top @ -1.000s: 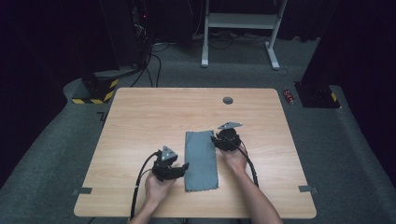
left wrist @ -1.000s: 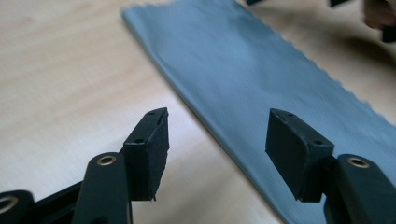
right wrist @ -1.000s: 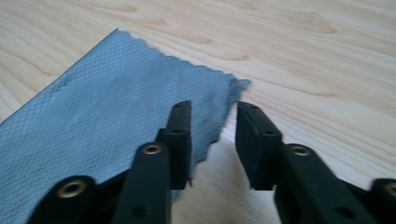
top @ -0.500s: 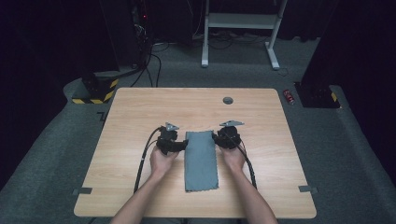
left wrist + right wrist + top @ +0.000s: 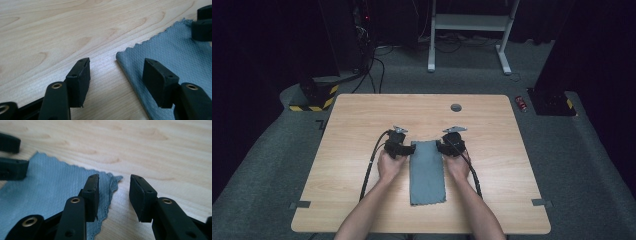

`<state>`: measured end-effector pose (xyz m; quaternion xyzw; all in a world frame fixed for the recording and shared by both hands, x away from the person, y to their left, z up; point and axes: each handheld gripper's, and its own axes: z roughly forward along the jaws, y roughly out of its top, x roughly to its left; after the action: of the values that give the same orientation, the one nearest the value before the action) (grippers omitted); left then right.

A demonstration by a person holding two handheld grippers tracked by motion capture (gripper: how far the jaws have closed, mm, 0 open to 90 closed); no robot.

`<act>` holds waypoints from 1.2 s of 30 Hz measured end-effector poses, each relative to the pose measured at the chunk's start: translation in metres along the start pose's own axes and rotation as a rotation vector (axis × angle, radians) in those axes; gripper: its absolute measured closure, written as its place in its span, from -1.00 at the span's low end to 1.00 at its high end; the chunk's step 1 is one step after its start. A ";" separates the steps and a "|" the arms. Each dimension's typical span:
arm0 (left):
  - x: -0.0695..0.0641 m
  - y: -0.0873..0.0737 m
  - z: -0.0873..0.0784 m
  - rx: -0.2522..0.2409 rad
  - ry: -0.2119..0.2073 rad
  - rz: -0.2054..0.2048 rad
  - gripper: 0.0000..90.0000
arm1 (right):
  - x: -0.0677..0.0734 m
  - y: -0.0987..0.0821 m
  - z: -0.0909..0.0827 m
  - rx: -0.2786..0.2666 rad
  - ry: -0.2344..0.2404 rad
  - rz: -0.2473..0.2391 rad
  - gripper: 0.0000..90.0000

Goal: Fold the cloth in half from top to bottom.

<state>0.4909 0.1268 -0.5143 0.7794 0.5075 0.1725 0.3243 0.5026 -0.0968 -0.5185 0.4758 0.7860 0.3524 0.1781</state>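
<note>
i have the cloth (image 5: 427, 170) lying flat on the table (image 5: 352, 125), a long grey strip running away from me, set a little toward my side of the middle. my left gripper (image 5: 408, 149) sits at the cloth's far left corner and my right gripper (image 5: 442, 147) at its far right corner, the two facing each other across the far edge.

in the left gripper view the left gripper (image 5: 117, 75) has its jaws apart, one over bare wood and the other over the cloth (image 5: 180, 57), with the scalloped corner between them; nothing is pinched. the right gripper's jaws (image 5: 202, 25) show at the top right, over the cloth's other corner.

in the right gripper view the right gripper (image 5: 113, 192) has just been opening. its jaws stand apart with the slightly curled corner of the cloth (image 5: 45, 190) and bare wood between them, one pad beside the fabric edge, not pressing it. the left gripper's jaws (image 5: 10, 157) show at the far left.
</note>
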 end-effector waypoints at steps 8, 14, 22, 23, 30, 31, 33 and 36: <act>-0.005 0.005 0.004 0.009 0.026 0.036 0.11 | 0.005 -0.001 0.002 0.011 0.004 -0.071 0.62; -0.006 0.006 0.003 0.014 -0.014 0.066 0.49 | 0.006 -0.001 0.001 0.016 0.037 -0.083 0.82; -0.004 0.006 0.004 0.016 -0.070 0.034 0.92 | 0.005 0.005 0.002 0.056 0.066 -0.075 0.97; -0.004 0.007 0.004 0.017 -0.073 0.033 0.95 | 0.005 0.005 0.002 0.058 0.062 -0.079 0.97; 0.002 0.006 0.001 0.025 -0.125 0.016 0.99 | 0.004 0.006 -0.003 0.060 0.084 -0.063 0.99; 0.002 0.006 0.000 0.027 -0.125 0.026 0.99 | 0.004 0.006 -0.005 0.054 0.089 -0.072 0.99; 0.003 0.007 -0.003 0.022 -0.134 0.036 0.99 | 0.006 0.006 -0.008 0.047 0.090 -0.085 0.99; 0.003 0.009 -0.011 -0.006 -0.151 0.034 0.99 | 0.008 0.007 -0.015 0.037 0.088 -0.113 0.99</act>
<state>0.4917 0.1306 -0.5003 0.7976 0.4680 0.1203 0.3611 0.4941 -0.0935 -0.5029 0.4176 0.8251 0.3479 0.1542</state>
